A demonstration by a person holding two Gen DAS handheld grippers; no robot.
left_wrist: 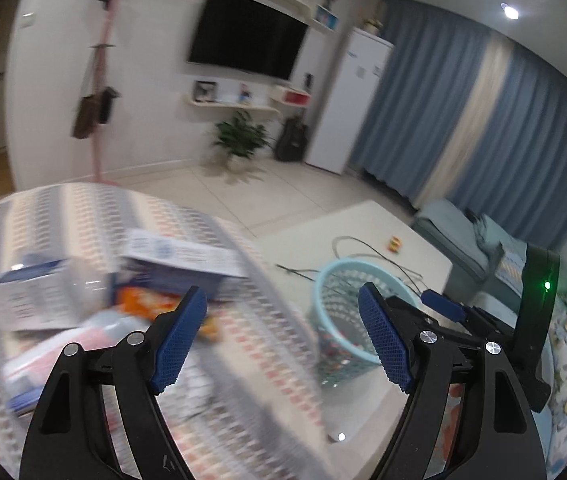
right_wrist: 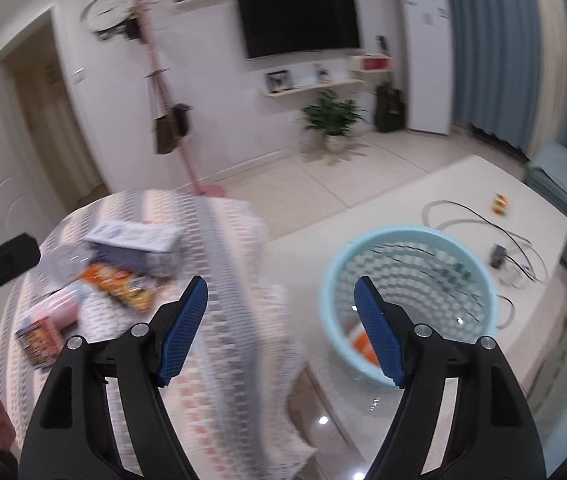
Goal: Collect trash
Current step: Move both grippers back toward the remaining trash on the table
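Trash lies on a round stool with a patterned cloth (right_wrist: 219,280): a white-blue box (right_wrist: 135,240), an orange snack wrapper (right_wrist: 119,286), a pink packet (right_wrist: 57,308) and a small dark packet (right_wrist: 39,338). The left wrist view shows the box (left_wrist: 187,260) and orange wrapper (left_wrist: 143,300), blurred. A light blue basket (right_wrist: 407,304) stands on the white table, with something orange (right_wrist: 363,346) inside; it also shows in the left wrist view (left_wrist: 347,320). My left gripper (left_wrist: 283,344) is open and empty above the stool. My right gripper (right_wrist: 281,332) is open and empty between stool and basket.
The white low table (right_wrist: 463,184) carries black cables (right_wrist: 483,220), a small colourful cube (right_wrist: 499,202) and a dark adapter (right_wrist: 497,256). A teal sofa (left_wrist: 463,236) lies to the right. A pink coat stand (right_wrist: 163,100), a plant (right_wrist: 333,118) and a fridge (right_wrist: 425,52) stand by the far wall.
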